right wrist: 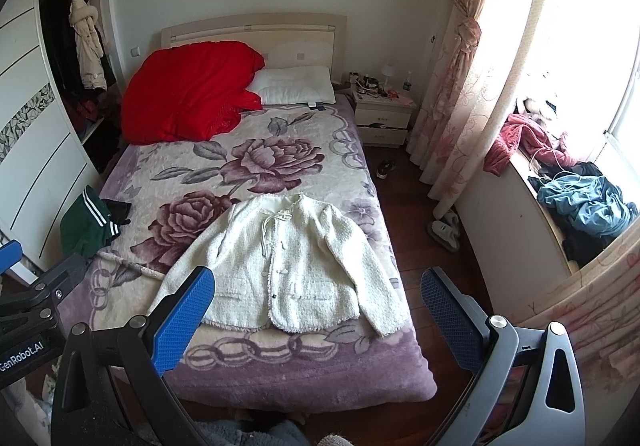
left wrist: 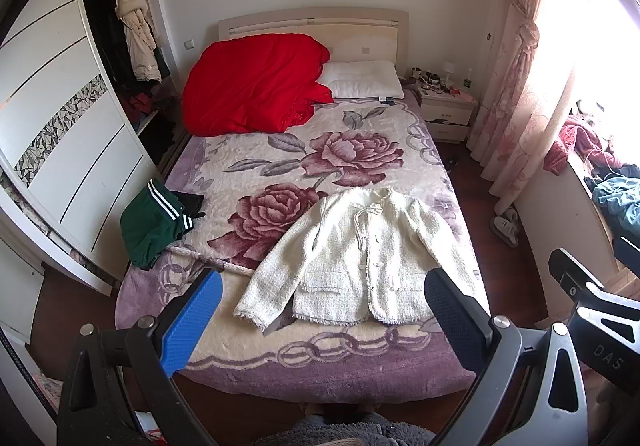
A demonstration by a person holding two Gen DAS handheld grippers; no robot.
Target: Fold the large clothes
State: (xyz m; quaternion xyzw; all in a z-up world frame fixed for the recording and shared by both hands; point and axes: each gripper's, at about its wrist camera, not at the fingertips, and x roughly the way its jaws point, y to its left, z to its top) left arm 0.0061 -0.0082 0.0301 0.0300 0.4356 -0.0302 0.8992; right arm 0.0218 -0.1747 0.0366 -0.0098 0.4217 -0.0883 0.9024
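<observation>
A cream tweed jacket [left wrist: 352, 254] [right wrist: 288, 266] lies flat, front up and buttoned, on the near half of the bed, sleeves spread to both sides. My left gripper [left wrist: 320, 310] hovers above the foot of the bed, open, nothing between its blue pads. My right gripper [right wrist: 318, 310] hangs likewise open and empty, a little to the right, high over the jacket's hem. Neither touches the cloth. A green garment with white stripes [left wrist: 154, 224] [right wrist: 86, 224] sits crumpled at the bed's left edge.
The bed carries a floral blanket [left wrist: 280, 149], a red quilt [left wrist: 252, 85] and a white pillow [left wrist: 364, 79] at the head. A wardrobe [left wrist: 60, 125] stands left, a nightstand [left wrist: 446, 111] at the back right. Clothes pile on the window ledge [right wrist: 576, 201]; slippers [right wrist: 444, 232] lie on the floor.
</observation>
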